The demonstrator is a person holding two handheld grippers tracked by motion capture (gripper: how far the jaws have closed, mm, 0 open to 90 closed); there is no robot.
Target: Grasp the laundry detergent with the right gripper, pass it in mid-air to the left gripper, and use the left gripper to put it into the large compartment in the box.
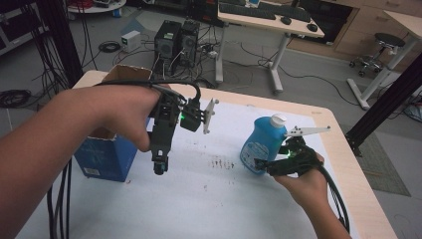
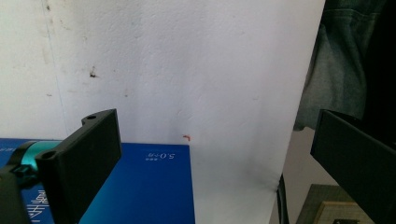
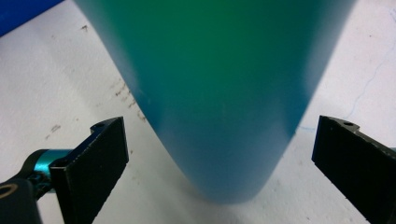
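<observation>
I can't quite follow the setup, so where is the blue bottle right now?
In the high view the blue bottle stands on the right side of the white table, right in front of the right tongs, whose open jaws flank it.

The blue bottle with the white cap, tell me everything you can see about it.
The blue plastic bottle with the white cap stands upright on the white table cover, right of centre. A pale printed label covers its front. It looks smooth and translucent. The right hand-held gripper has its open jaws on either side of the base, apparently not touching.
</observation>
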